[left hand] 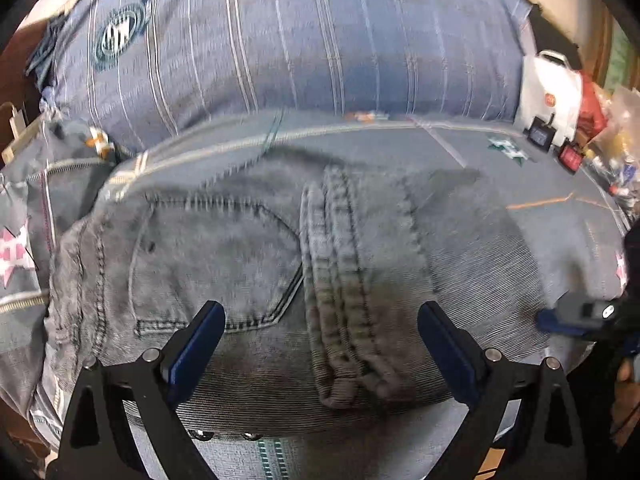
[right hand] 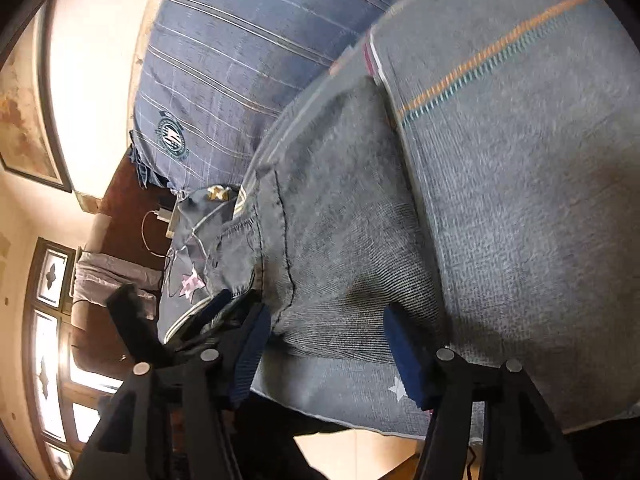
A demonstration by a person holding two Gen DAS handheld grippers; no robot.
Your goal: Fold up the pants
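Lying flat on a bed [left hand: 560, 232], one pair of grey denim pants [left hand: 248, 264] occupies the centre of the left wrist view. Count: one pair of pants, two grippers, one grey patterned bedspread [right hand: 520, 220], one blue striped pillow [left hand: 280, 40].

Pants: faded grey denim, folded lengthwise into a compact bundle; one back pocket [left hand: 216, 264] with dark stitching faces up, a thick doubled seam [left hand: 340, 280] runs beside it, and two metal rivets [left hand: 224, 435] show at the near edge.

Left gripper [left hand: 320, 344]: fingers spread wide above the denim, nothing between them. Right gripper [right hand: 326, 348]: fingers spread about halfway, hovering at the pants' edge, pinching nothing; it shows in the left wrist view at the right margin.

Surroundings: the pillow carries a round crest and lies beyond the pants. One white bag [left hand: 552, 88] and small clutter stand at the far right. One framed picture [right hand: 28, 120] hangs on the wall; a window [right hand: 52, 340] is at lower left in the right wrist view.
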